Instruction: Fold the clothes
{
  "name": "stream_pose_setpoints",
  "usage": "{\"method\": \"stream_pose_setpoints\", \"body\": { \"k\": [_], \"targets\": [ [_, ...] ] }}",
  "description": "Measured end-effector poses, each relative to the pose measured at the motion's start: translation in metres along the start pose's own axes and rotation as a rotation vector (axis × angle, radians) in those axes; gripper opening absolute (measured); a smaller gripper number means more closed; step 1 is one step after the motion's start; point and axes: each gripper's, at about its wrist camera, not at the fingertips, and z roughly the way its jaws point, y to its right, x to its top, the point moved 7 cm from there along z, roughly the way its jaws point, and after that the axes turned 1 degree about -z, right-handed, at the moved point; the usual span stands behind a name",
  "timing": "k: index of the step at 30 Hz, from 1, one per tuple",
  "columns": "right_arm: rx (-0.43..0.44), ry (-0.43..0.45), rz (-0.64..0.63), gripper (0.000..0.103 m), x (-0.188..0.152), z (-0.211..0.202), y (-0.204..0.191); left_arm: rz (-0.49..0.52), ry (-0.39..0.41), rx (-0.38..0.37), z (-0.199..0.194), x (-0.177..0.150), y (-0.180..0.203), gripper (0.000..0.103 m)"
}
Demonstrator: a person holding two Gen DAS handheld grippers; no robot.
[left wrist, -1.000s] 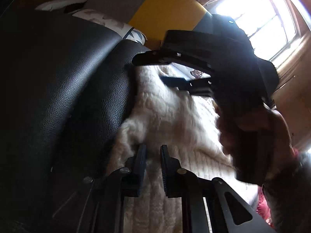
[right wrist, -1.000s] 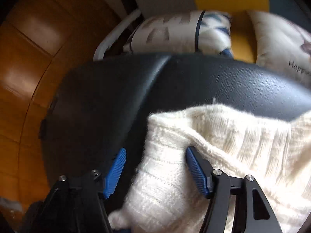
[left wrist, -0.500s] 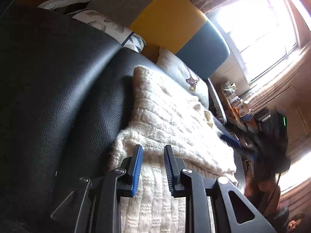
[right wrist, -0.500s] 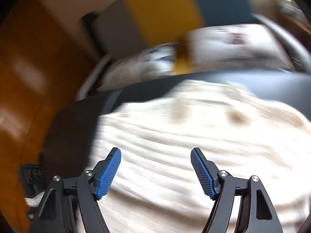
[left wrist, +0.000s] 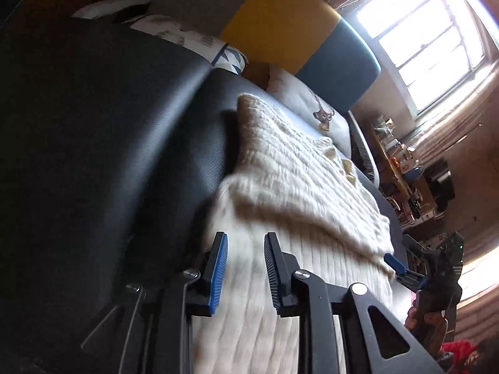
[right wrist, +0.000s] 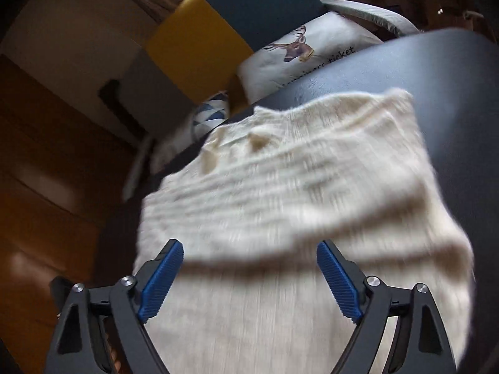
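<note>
A cream knit sweater [right wrist: 280, 218] lies on a black leather seat [left wrist: 109, 124], one part folded over its lower half. The left gripper [left wrist: 244, 268] hangs over the sweater's near edge, jaws narrowly parted and gripping nothing. The right gripper [right wrist: 249, 280] hovers above the fold, jaws spread wide; a deer-print cushion [right wrist: 305, 46] sits behind the seat.

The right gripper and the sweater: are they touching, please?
Cannot tell. In the right wrist view the right gripper stands wide open over the sweater, nothing pinched; blur hides any gap.
</note>
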Motion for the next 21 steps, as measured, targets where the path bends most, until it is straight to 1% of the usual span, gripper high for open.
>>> {"method": "stream_pose_setpoints", "body": {
  "k": [4, 7, 9, 11, 12, 15, 18, 19, 21],
  "targets": [
    [0.055, -0.018, 0.043, 0.089, -0.043, -0.051, 0.027, 0.026, -0.027, -0.028, -0.04, -0.039, -0.024, 0.026],
    [0.069, -0.023, 0.127, 0.09, -0.077, -0.089, 0.061, 0.028, -0.07, -0.055, -0.06, -0.067, -0.041, 0.028],
    [0.08, -0.039, 0.186, 0.09, -0.097, -0.101, 0.083, 0.027, -0.106, -0.072, -0.067, -0.085, -0.05, 0.029],
    [0.11, -0.062, 0.252, 0.09, -0.119, -0.108, 0.102, 0.031, -0.133, -0.099, -0.069, -0.102, -0.054, 0.031],
    [0.143, -0.056, 0.274, 0.09, -0.127, -0.111, 0.107, 0.037, -0.139, -0.112, -0.07, -0.107, -0.054, 0.031],
    [0.242, -0.034, 0.321, 0.091, -0.135, -0.112, 0.109, 0.066, -0.147, -0.139, -0.077, -0.116, -0.05, 0.036],
    [0.318, -0.054, 0.305, 0.094, -0.138, -0.103, 0.098, 0.103, -0.175, -0.17, -0.079, -0.126, -0.042, 0.039],
    [0.331, -0.061, 0.29, 0.097, -0.139, -0.099, 0.093, 0.118, -0.18, -0.176, -0.079, -0.128, -0.04, 0.039],
    [0.323, -0.066, 0.246, 0.103, -0.138, -0.092, 0.083, 0.149, -0.177, -0.177, -0.079, -0.132, -0.036, 0.04]
  ]
}}
